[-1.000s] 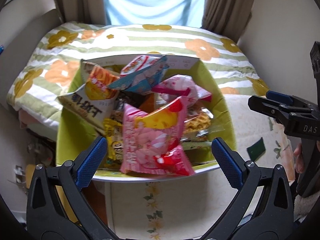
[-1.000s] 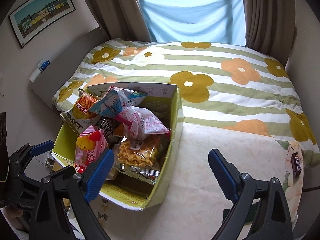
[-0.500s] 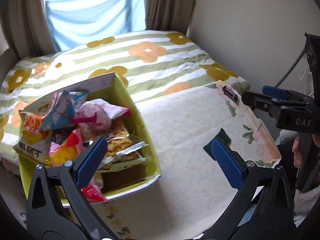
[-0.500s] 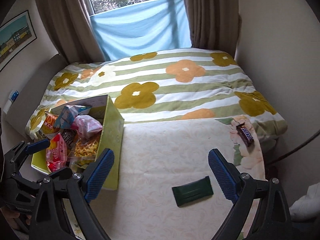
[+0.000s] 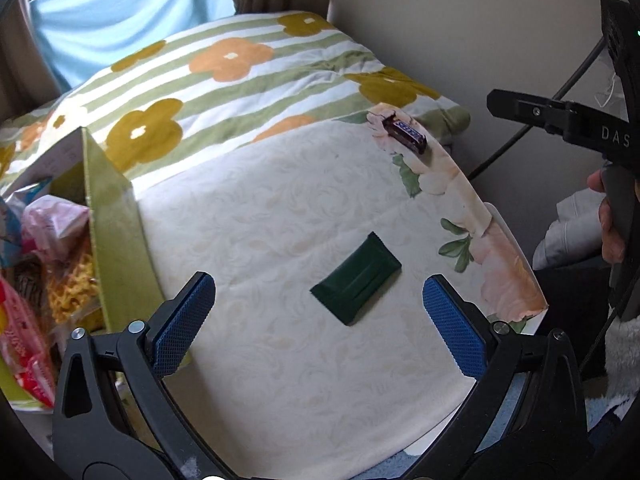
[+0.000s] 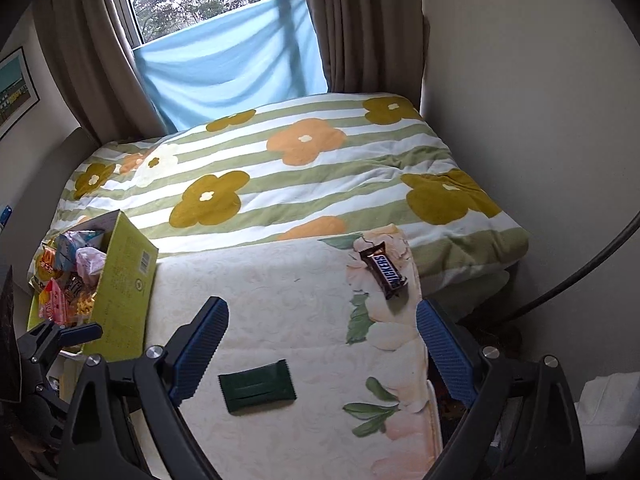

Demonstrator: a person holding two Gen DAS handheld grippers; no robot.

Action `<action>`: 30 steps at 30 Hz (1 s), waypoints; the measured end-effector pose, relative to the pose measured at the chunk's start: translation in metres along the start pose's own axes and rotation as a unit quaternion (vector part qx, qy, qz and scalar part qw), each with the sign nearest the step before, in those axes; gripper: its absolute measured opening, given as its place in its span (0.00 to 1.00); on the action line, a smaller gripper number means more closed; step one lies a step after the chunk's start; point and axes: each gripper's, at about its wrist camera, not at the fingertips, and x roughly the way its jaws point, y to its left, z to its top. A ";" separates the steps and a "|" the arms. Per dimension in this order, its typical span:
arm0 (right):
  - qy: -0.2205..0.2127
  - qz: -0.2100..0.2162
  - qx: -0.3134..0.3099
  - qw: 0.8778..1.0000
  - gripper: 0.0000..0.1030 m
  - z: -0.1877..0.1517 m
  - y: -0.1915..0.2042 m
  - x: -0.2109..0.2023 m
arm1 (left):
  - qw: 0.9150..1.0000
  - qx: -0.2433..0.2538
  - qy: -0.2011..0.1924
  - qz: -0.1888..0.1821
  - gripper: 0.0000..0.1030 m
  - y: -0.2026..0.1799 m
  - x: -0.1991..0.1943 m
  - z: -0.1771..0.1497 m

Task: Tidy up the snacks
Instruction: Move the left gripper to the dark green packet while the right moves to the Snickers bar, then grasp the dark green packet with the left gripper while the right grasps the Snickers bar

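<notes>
Hovering above the cloth-covered worktop (image 5: 280, 208), the left gripper (image 5: 319, 312) has its blue pads spread wide, nothing between them. A dark green snack packet (image 5: 356, 278) lies flat on the cloth just ahead, framed by the two pads. Right gripper (image 6: 322, 350) likewise spread apart and empty; the same green packet (image 6: 257, 387) sits below it, nearer its left pad. Snickers bar (image 6: 383, 270) rests at the worktop's far right edge, on the floral border, well apart from the packet. Yellow-green cardboard box (image 6: 124, 284) stands at the left edge, filled with assorted snack bags (image 6: 68, 276). Flower-print bed (image 6: 280, 168) lies behind.
</notes>
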 end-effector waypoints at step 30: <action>0.094 0.044 -0.096 0.990 0.91 -0.001 -0.070 0.150 | 0.955 0.242 0.170 -0.022 0.65 -0.063 0.155 -0.001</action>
